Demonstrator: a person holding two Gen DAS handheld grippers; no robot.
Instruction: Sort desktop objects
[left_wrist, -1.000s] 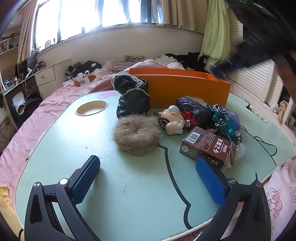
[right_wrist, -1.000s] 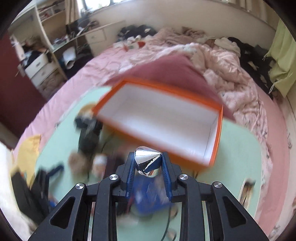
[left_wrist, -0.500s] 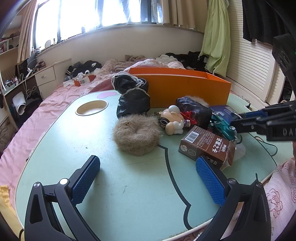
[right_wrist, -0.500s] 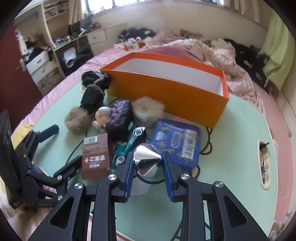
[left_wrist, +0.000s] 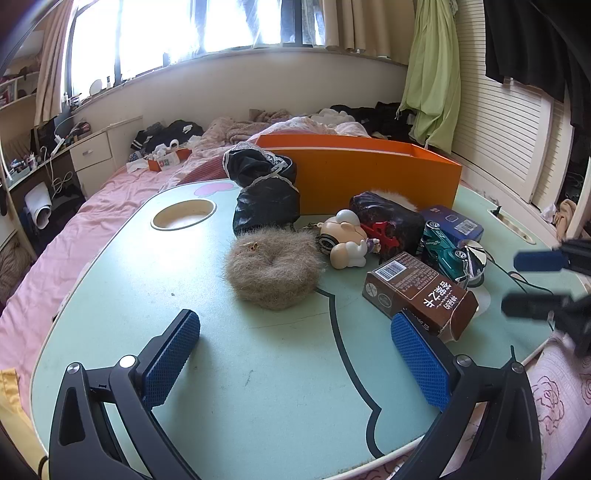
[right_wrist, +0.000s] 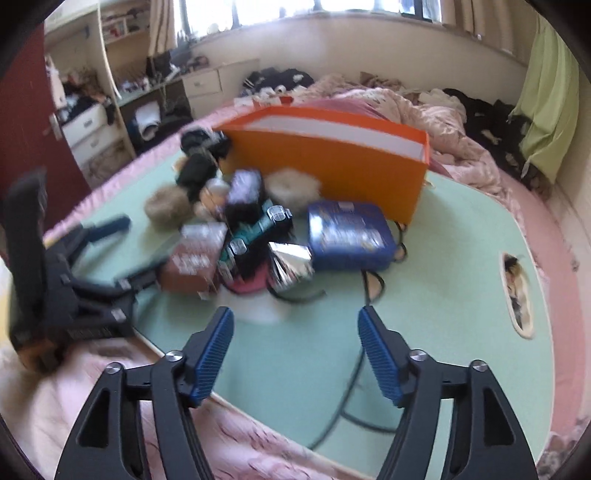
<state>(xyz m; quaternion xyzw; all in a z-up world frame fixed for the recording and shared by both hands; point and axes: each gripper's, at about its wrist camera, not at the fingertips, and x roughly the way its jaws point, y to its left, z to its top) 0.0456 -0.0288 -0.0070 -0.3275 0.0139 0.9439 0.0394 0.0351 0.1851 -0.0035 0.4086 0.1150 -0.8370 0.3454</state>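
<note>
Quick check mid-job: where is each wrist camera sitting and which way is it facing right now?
Left wrist: low over the table's near edge, facing the orange box and window; left tongs open and empty.
Right wrist: off the other edge, angled down at the clutter; right tongs just opened, empty.
Shared: box, brown carton, silver cone, each other's tongs.

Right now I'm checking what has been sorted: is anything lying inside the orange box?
Cannot tell: in both views the orange box shows only its outer wall and a strip of white inner wall, its floor hidden.

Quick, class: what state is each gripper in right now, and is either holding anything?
Left gripper: open, holding nothing.
Right gripper: open, holding nothing; its fingers have just been opening.
</note>
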